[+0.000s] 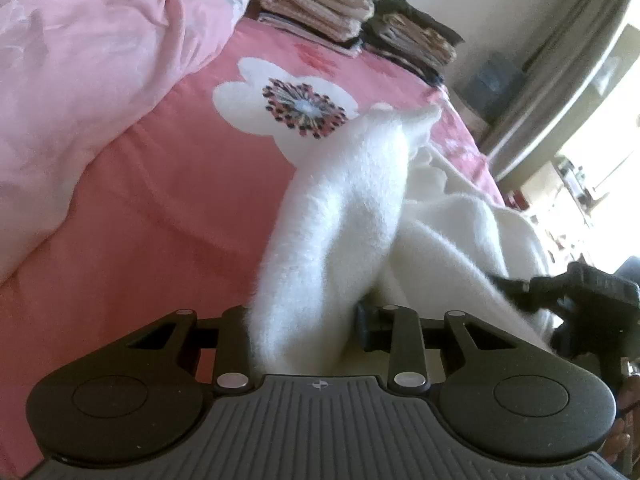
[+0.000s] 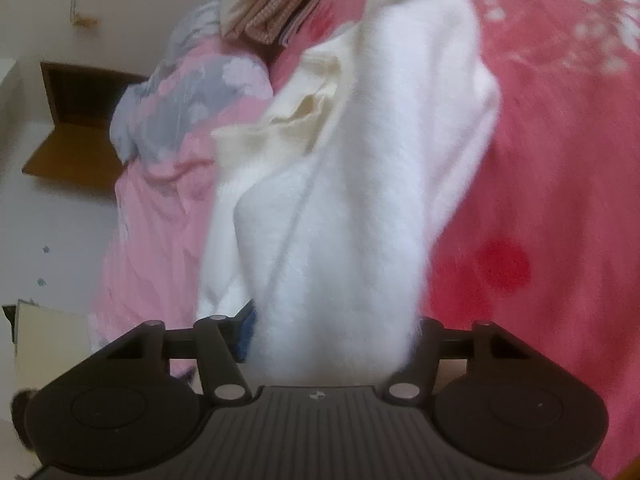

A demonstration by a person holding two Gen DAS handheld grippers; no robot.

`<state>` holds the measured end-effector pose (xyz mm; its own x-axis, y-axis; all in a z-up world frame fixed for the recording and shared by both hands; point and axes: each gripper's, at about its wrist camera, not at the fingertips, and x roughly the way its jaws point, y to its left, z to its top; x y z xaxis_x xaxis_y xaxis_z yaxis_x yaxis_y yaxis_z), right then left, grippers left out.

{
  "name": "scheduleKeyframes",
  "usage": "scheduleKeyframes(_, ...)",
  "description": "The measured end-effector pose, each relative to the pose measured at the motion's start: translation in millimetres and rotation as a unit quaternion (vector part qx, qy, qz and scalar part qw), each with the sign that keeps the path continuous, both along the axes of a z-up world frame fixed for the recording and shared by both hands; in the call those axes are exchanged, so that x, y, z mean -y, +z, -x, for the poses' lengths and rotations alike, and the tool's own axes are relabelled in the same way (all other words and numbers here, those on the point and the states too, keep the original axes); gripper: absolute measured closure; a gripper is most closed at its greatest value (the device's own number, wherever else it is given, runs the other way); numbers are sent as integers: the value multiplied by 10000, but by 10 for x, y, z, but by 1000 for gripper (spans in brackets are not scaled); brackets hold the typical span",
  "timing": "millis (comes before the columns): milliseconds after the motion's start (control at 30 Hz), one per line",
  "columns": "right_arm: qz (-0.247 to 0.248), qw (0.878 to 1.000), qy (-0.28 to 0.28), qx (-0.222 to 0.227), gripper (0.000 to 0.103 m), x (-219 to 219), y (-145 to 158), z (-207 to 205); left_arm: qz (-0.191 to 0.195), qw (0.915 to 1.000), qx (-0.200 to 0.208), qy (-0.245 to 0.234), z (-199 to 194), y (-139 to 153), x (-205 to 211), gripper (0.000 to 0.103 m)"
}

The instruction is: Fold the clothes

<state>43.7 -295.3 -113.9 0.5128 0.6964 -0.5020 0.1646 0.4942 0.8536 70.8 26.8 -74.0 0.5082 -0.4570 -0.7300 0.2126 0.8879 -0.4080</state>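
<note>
A fluffy white garment point(image 1: 340, 216) is stretched up off the pink bed. In the left wrist view my left gripper point(image 1: 304, 320) is shut on a thick fold of it, and the cloth hides the fingertips. My right gripper point(image 1: 516, 286) shows at the right edge of that view, clamped on another part of the same garment. In the right wrist view the white garment point(image 2: 360, 184) hangs lifted from my right gripper point(image 2: 336, 328), which is shut on it. A cream inner lining point(image 2: 308, 108) shows at its upper left.
The bed has a coral sheet point(image 1: 160, 184) with a large white flower print. A bunched pink duvet point(image 1: 80, 80) lies at the left. Stacks of folded laundry point(image 1: 320, 4) sit at the far end. Curtains and a bright window point(image 1: 580, 80) stand to the right.
</note>
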Motion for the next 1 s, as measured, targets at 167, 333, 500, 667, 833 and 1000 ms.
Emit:
scheduleKeyframes(167,154,9997,156,-93,43,-123,117,544,-83,9994,-61,-328,294,73,-68,72)
scheduleKeyframes(333,368,9989,274,-118,44,-280,190,997,-179,9981,-92,-574,525,84,-109,72)
scheduleKeyframes(500,518,9981,324,-121,44,-406,227,1354,-72,9984,-174,-525,537,51,-178,70)
scheduleKeyframes(667,534,9982,147,-219,30,-156,275,1577,19,9986,-195,-487,502,92,-252,56)
scheduleKeyframes(833,1140,9932,-145,196,29,229,598,1787,15,9989,26,-460,477,158,-276,40)
scheduleKeyframes(1000,1677,9801,-509,929,28,401,936,1653,-140,9985,268,-450,403,165,-207,60)
